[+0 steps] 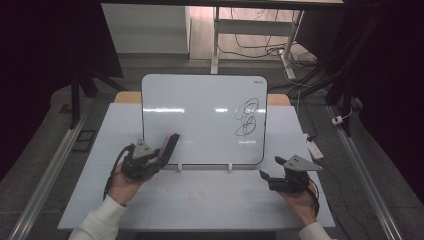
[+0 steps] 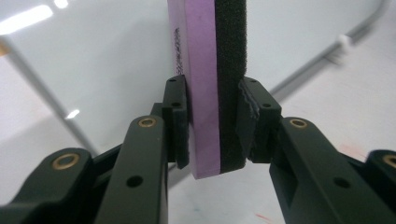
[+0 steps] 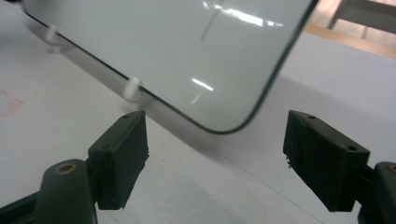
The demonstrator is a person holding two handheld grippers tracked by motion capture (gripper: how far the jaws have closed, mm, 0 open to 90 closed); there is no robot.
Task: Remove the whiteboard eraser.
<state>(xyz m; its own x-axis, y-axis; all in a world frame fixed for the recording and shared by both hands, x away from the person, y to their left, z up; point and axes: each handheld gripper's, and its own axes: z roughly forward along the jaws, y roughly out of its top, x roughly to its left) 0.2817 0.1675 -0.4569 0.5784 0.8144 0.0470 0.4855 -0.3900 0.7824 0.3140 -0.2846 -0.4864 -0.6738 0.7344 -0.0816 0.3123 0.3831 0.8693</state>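
A white board (image 1: 200,120) stands upright near the back of the white table (image 1: 210,205), with a black scribble (image 1: 247,117) on its right half. My left gripper (image 1: 161,156) is at the board's lower left corner, shut on a purple eraser (image 1: 170,144) that points up toward the board. In the left gripper view the pads clamp the eraser (image 2: 204,93), one on the purple back and one on the black foam (image 2: 229,70). My right gripper (image 1: 265,176) is off the board's lower right corner (image 3: 224,126), and its jaws (image 3: 217,158) stand open with nothing between them.
Two small white feet (image 1: 179,166) (image 1: 229,166) hold the board up along its bottom edge. A faint red stain (image 1: 196,194) marks the table in front. Behind the table are a desk frame (image 1: 216,40) and floor cables (image 1: 260,50); a power strip (image 1: 314,148) lies at the right.
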